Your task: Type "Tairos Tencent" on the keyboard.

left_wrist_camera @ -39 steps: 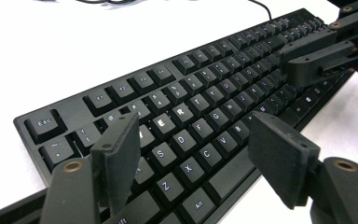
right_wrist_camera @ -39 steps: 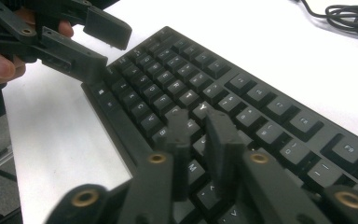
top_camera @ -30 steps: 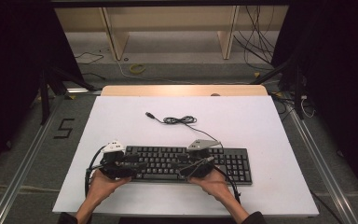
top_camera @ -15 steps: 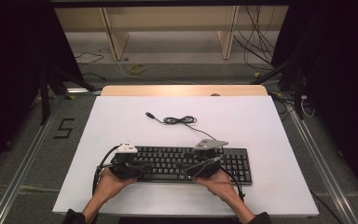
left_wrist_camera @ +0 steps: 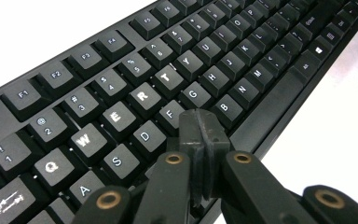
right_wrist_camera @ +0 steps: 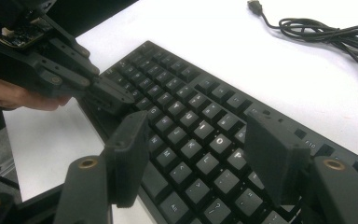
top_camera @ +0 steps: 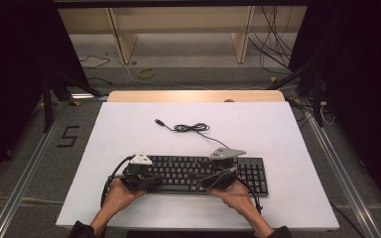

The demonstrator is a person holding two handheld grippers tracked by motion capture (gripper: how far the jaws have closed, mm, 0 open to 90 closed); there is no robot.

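Black keyboard (top_camera: 198, 171) lies flat on the white tabletop (top_camera: 278, 139), near the front edge and a little right of centre, long side parallel to that edge. Its cable (top_camera: 191, 128) runs from the back edge to a loose coil farther back on the tabletop, ending in a USB plug (top_camera: 158, 121) that lies free on the surface, well apart from the keyboard.

Left hand-held gripper (top_camera: 144, 179) sits over the left end of the keyboard, held by the left hand (top_camera: 121, 191), which rests at the front edge. In the left gripper view its jaws are pressed together, pads flat against each other with nothing between them. The closed tip (left_wrist_camera: 199, 140) is over the lower letter rows, just in front of the F and G keys; whether it touches a keycap I cannot tell. The space bar (left_wrist_camera: 270, 100) runs off to the right of the tip.

Right hand-held gripper (top_camera: 221, 178) sits over the right part of the letter block, left of the number pad (top_camera: 254, 174), held by the right hand (top_camera: 238, 196). In the right gripper view its jaws stand spread wide, with keys visible in the gap (right_wrist_camera: 200, 154) between them, the O and P keys among them. The pads hang just above the keys and grip nothing. The same view shows the left hand-held gripper (right_wrist_camera: 107, 95) farther off, its closed tip down at the keys.
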